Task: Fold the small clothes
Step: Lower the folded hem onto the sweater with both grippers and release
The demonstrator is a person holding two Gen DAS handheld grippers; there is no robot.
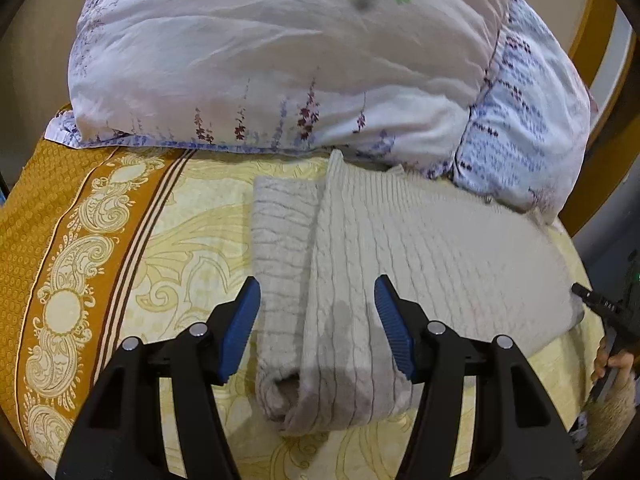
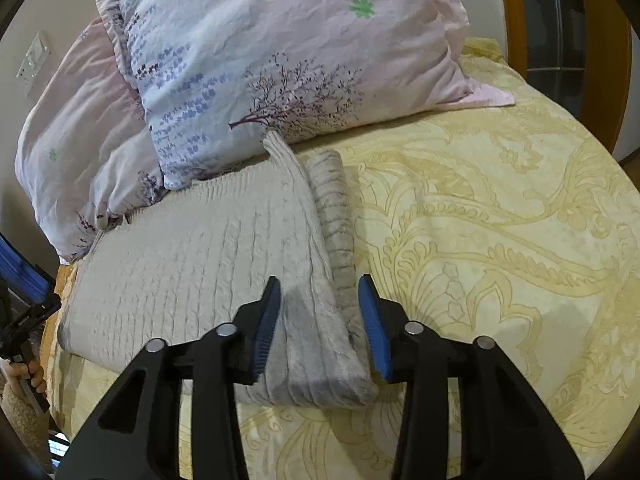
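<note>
From the left wrist camera, the left gripper [image 1: 318, 326] hangs over a cream ribbed knit garment [image 1: 400, 264] lying part-folded on a bed [image 1: 192, 240], its blue-padded jaws standing wide apart on either side of the garment's folded-over left portion, with no pad seen pressing the cloth. The garment lies across the yellow patterned bedspread, its far edge tucked against two floral pillows [image 1: 280, 60] at the head of the bed. An orange ornamental band [image 1: 60, 248] runs along the bedspread's left side. At the right edge of this view, part of the right gripper [image 1: 600, 304] and a few of the person's fingers [image 1: 612, 362] show beside the garment's right end.

From the right wrist camera, the right gripper [image 2: 320, 326] straddles the garment's [image 2: 192, 264] folded right edge, jaws parted more narrowly, the pads close beside the doubled cloth; whether they touch it cannot be told. The garment reaches back to the pillows [image 2: 280, 40], with bare bedspread [image 2: 500, 240] stretching toward the bed's right side. The left gripper's dark frame and a hand [image 2: 28, 376] appear at the left edge.
</note>
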